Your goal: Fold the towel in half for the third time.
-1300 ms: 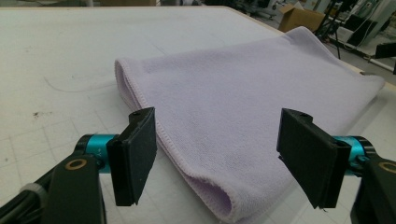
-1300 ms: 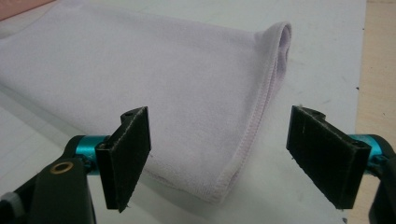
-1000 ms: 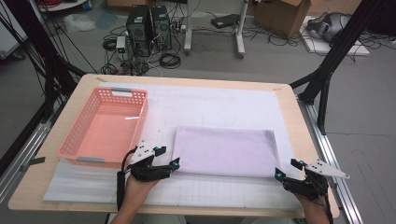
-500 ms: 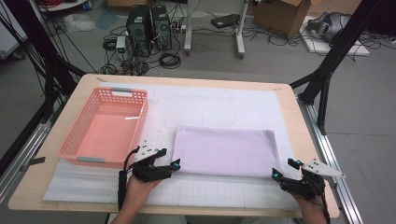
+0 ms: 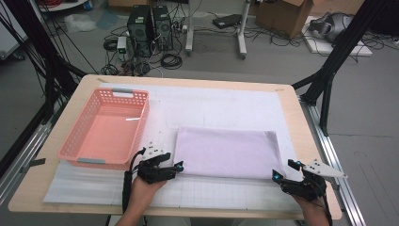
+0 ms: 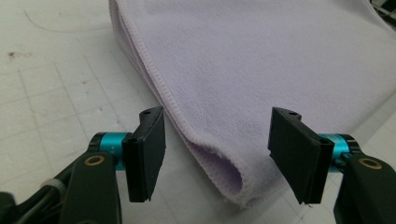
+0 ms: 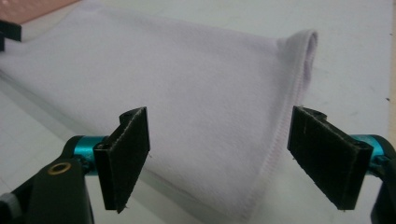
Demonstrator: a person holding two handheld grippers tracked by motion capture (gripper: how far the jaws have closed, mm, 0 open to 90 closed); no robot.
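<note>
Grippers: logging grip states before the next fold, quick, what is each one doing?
Left gripper: open, jaws just been closing around the folded lilac towel corner, not pinching it.
Right gripper: open, straddling the towel's corner, holding nothing.

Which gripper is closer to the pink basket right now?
Left. The left gripper sits at the towel's near left corner, just off the basket's near right corner. The right gripper is at the towel's far end.

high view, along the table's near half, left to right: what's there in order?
pink basket → left claw → folded lilac towel → right claw
</note>
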